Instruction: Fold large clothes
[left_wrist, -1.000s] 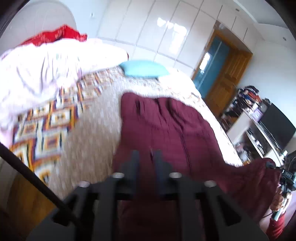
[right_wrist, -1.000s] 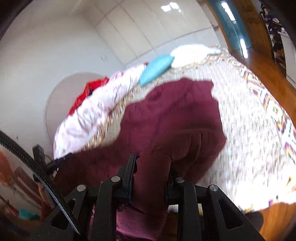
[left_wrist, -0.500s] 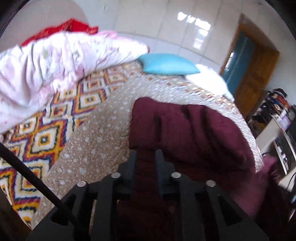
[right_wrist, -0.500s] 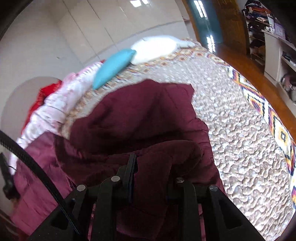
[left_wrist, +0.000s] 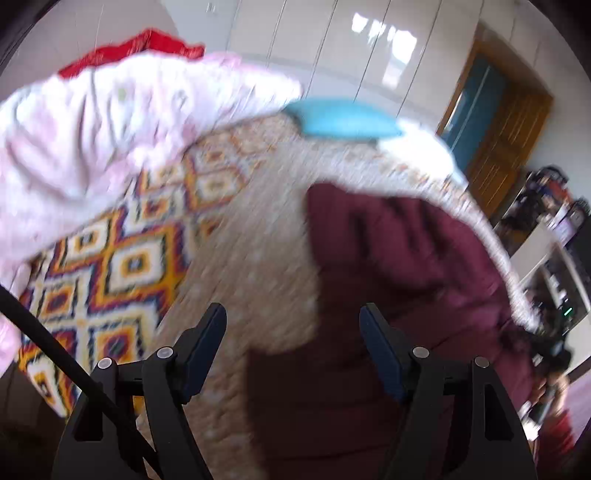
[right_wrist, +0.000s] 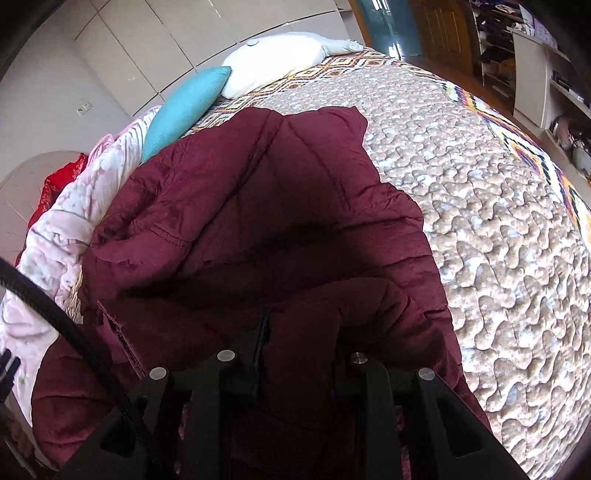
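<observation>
A large maroon quilted coat (right_wrist: 258, 206) lies on the bed, partly folded over itself. In the left wrist view the coat (left_wrist: 399, 266) lies ahead and to the right. My left gripper (left_wrist: 291, 325) is open and empty above the bed cover, at the coat's left edge. My right gripper (right_wrist: 299, 332) is shut on a fold of the coat near its near edge; the fabric bulges up between the fingers and hides the tips.
The bed has a beige pebbled quilt (right_wrist: 480, 206) with a bright diamond-pattern border (left_wrist: 122, 266). A pink duvet (left_wrist: 96, 140), a teal pillow (right_wrist: 184, 107) and a white pillow (right_wrist: 273, 62) lie at the head. A door and shelves stand to the right.
My left gripper has opened and let go of the coat. The right gripper has carried its fold further over the coat toward the head of the bed.
</observation>
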